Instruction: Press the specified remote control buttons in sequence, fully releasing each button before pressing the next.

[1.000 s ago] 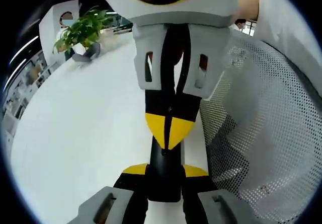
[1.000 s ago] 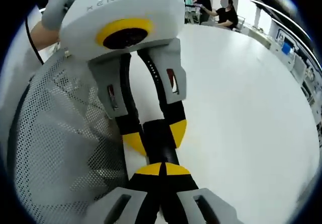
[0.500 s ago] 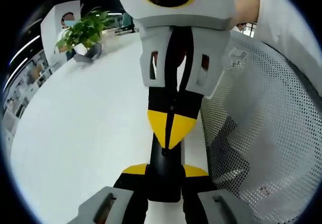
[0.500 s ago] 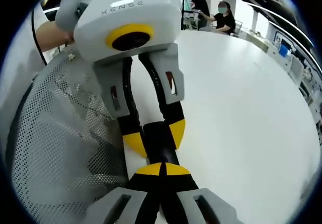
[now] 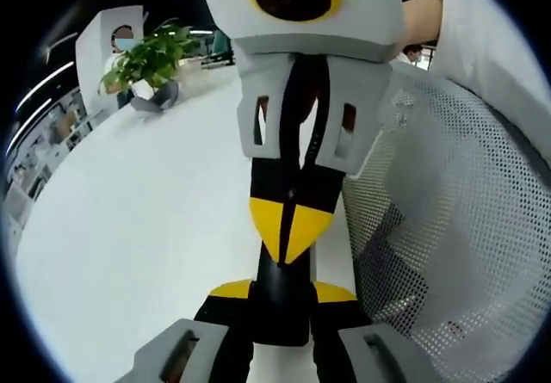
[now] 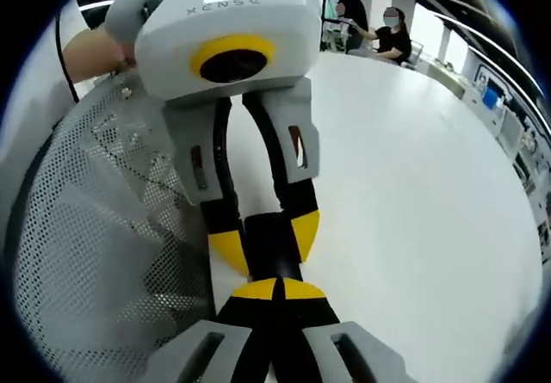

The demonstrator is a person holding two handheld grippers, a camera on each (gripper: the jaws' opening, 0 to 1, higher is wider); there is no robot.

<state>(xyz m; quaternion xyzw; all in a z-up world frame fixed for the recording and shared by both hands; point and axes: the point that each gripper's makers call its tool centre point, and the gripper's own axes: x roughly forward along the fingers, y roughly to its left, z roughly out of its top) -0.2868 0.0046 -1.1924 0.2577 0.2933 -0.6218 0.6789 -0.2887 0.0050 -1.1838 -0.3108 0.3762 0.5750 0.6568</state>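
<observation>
A slim black remote control (image 5: 282, 314) is held above the white table (image 5: 129, 228). My left gripper (image 5: 282, 292) is shut on it, one yellow-tipped jaw on each long side. In the right gripper view the same remote (image 6: 272, 261) sits between the left gripper's (image 6: 265, 238) yellow pads. My right gripper (image 6: 277, 288) is shut, with its yellow tips pressed together into one point. That point lies on the remote's face; in the left gripper view the right gripper (image 5: 288, 232) comes down from the top. The buttons are hidden.
A white perforated mesh chair back (image 5: 448, 228) stands close beside the grippers, also in the right gripper view as the mesh (image 6: 95, 228). A potted plant (image 5: 142, 60) sits at the table's far end. People (image 6: 392, 26) sit at the far side. A person's hand (image 6: 95, 56) holds the left gripper.
Both views have shifted slightly with the hands. The left gripper keeps its hold on the remote and the right gripper's shut tip stays on its face.
</observation>
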